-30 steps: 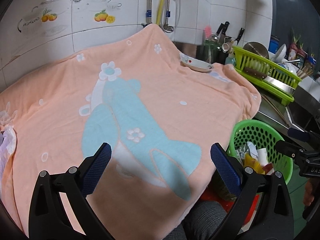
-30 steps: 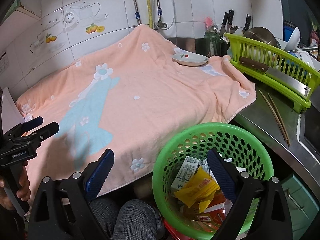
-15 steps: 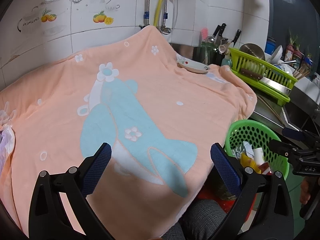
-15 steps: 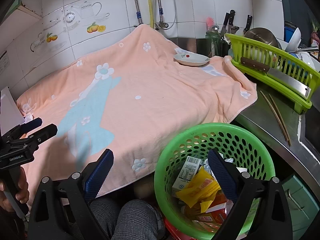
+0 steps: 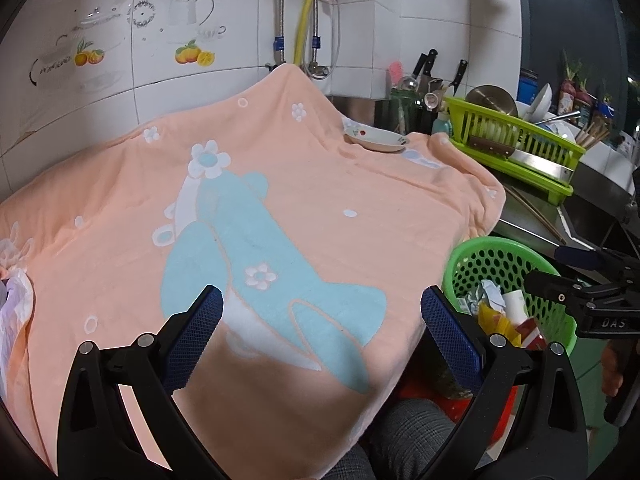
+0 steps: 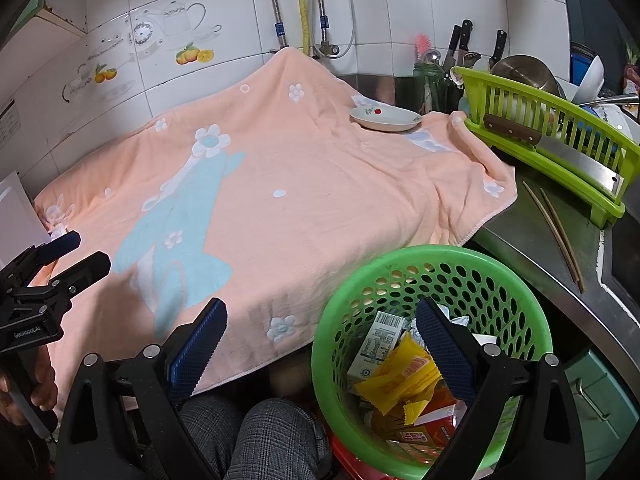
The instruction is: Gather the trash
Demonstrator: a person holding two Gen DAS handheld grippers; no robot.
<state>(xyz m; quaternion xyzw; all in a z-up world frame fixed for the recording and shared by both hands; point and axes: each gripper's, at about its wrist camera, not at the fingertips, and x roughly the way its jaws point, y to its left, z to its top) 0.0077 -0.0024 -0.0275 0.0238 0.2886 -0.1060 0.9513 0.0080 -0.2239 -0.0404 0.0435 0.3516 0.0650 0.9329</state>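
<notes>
White tiled wall (image 5: 400,20) with fruit decals, steel counter (image 6: 532,256) under a peach towel (image 6: 300,184).

A round green perforated plastic basket (image 6: 432,264) stands upright just off the front right corner of the towel-covered counter, its rim beside the towel's hanging edge. Inside lies a jumble of trash: yellow wrappers (image 6: 400,376), a white barcoded carton (image 6: 378,344), crumpled foil (image 5: 490,292) and a red box (image 6: 428,434).

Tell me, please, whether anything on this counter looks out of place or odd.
Yes: a pink towel is spread over the whole counter, its far edge hitched up at the wall pipes, with a dish resting on it. Two chopsticks lie loose on the steel beside the rack. The wrappers are all in the basket.
</notes>
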